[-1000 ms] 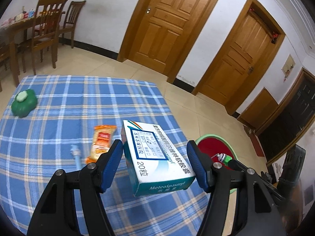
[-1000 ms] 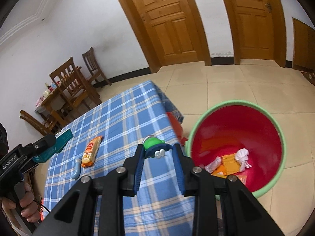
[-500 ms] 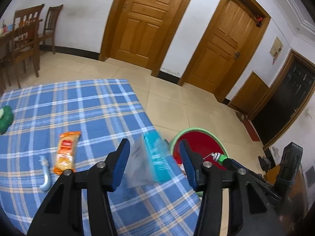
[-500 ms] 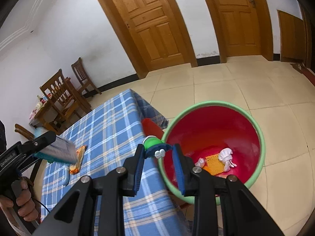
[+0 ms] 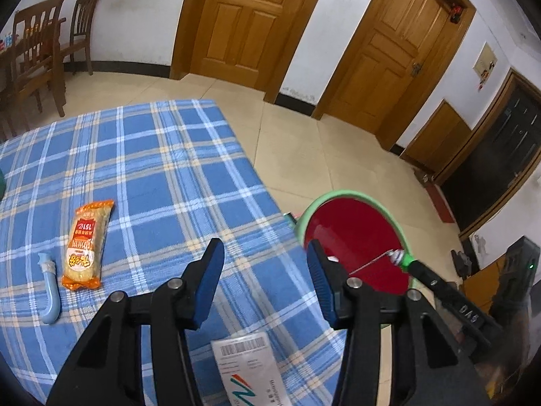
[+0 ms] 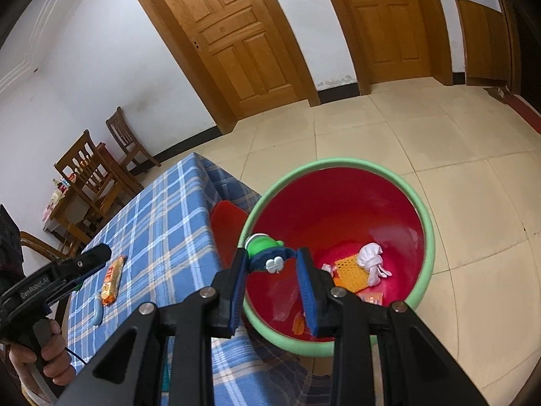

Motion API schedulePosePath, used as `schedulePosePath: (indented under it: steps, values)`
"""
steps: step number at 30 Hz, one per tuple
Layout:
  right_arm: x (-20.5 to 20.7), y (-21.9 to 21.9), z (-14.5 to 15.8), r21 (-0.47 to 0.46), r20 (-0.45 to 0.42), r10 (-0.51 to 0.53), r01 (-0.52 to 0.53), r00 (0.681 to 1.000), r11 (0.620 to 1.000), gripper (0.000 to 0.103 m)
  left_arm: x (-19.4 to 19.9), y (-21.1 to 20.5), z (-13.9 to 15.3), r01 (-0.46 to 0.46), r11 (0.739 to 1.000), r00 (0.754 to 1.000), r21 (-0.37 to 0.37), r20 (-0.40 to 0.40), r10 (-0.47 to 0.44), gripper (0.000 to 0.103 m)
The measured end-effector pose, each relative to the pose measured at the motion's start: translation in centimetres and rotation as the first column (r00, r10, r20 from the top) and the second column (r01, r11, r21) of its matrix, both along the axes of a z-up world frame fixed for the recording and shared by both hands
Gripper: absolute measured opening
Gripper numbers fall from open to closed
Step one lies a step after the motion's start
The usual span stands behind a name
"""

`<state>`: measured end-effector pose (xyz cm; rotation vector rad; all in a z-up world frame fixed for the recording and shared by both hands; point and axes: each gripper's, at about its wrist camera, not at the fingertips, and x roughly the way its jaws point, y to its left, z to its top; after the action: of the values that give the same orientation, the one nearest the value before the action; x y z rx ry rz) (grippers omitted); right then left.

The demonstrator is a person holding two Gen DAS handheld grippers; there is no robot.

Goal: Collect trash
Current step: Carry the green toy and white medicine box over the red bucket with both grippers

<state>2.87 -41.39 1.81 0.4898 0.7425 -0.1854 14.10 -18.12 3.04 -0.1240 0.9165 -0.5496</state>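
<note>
Tablecloth (image 5: 142, 169), blue plaid, bearing from the left a pale blue tube (image 5: 50, 291), an orange snack packet (image 5: 86, 243) just beside it, and a medicine box (image 5: 252, 370) lying beneath the left gripper (image 5: 265, 264), whose jaws have just been closing and now stand apart with nothing between them. Right gripper (image 6: 272, 265) clenched on a small green toy (image 6: 262, 247) above the red bin (image 6: 338, 213), green-rimmed, holding scraps.

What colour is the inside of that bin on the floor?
Red, with a green rim; the bin shows best in the right wrist view.
</note>
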Motion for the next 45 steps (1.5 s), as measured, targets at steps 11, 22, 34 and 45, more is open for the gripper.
schedulePosePath:
  steps: [11, 22, 34, 45]
  values:
    - [-0.5, -0.8, -0.6, 0.033, 0.008, -0.006, 0.005, 1.0, 0.999, 0.032, -1.1, 1.7, -2.1, -0.045, 0.997, 0.995, 0.057, -0.084, 0.049, 0.06]
    - [-2.0, -0.3, 0.0, 0.046, 0.039, -0.011, 0.009, 0.999, 0.999, 0.032, -4.3, 1.4, -4.0, -0.024, 0.99, 0.991, 0.136, -0.127, 0.041, 0.071]
    - [-2.8, -0.6, 0.0, 0.064, 0.049, -0.022, 0.018, 0.999, 0.998, 0.032, -6.3, -0.3, -6.4, 0.051, 0.978, 0.984, 0.203, -0.179, -0.014, 0.071]
    - [-3.1, -1.4, -0.6, 0.082, 0.038, -0.039, 0.036, 0.998, 0.996, 0.032, -6.6, -1.5, -6.9, 0.097, 0.971, 0.986, 0.218, -0.151, -0.065, 0.055]
